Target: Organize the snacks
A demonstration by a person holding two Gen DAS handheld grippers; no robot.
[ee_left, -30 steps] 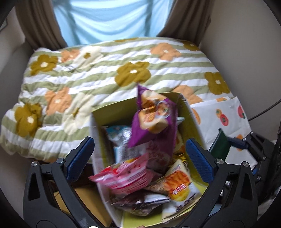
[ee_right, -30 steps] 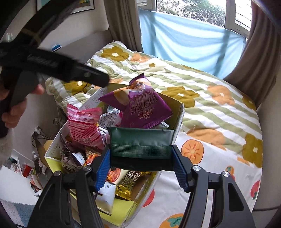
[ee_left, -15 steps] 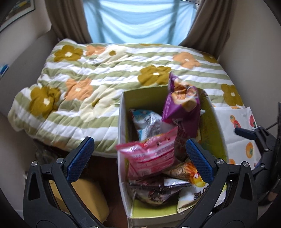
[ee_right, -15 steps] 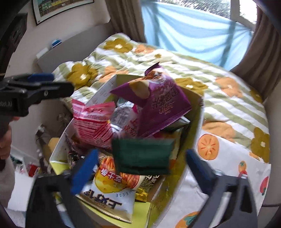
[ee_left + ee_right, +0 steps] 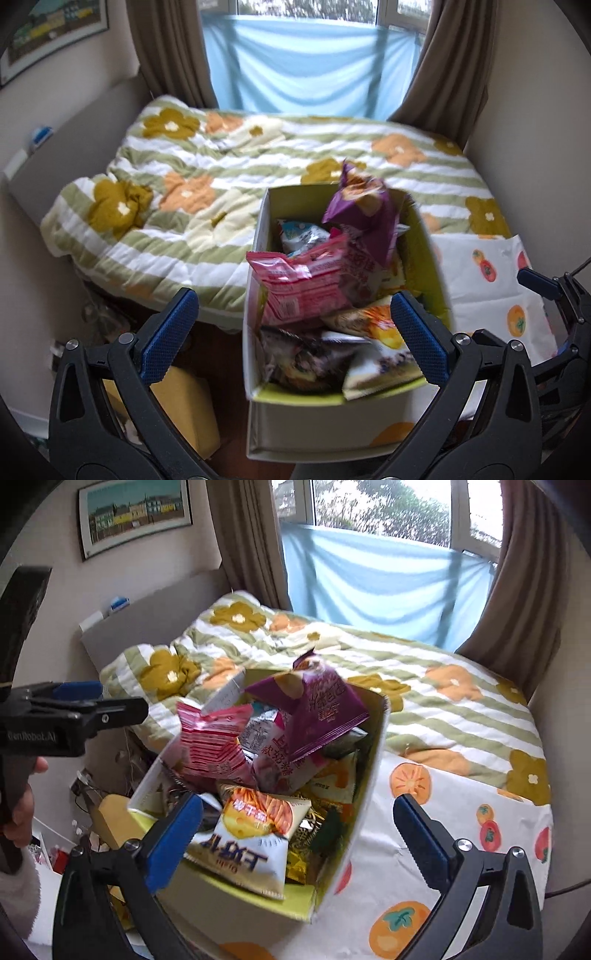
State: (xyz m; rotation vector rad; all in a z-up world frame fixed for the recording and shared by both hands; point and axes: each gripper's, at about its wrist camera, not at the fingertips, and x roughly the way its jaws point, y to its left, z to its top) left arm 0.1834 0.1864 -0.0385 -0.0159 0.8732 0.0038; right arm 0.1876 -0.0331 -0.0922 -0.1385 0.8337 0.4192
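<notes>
The box [image 5: 369, 775] of snacks sits at the bed's near edge, partly on the persimmon cloth [image 5: 461, 812], crammed full: a purple bag [image 5: 314, 716] stands tallest at the far end, a pink bag [image 5: 210, 746] leans on the left wall, a cheese-stick bag [image 5: 255, 834] lies at the near end. Both the left gripper [image 5: 291, 339] and right gripper [image 5: 295, 842] hang above with jaws spread wide, holding nothing. A good next pick is likely a top bag, pinched by its crimped seam and lifted straight up so neighbours stay put.
</notes>
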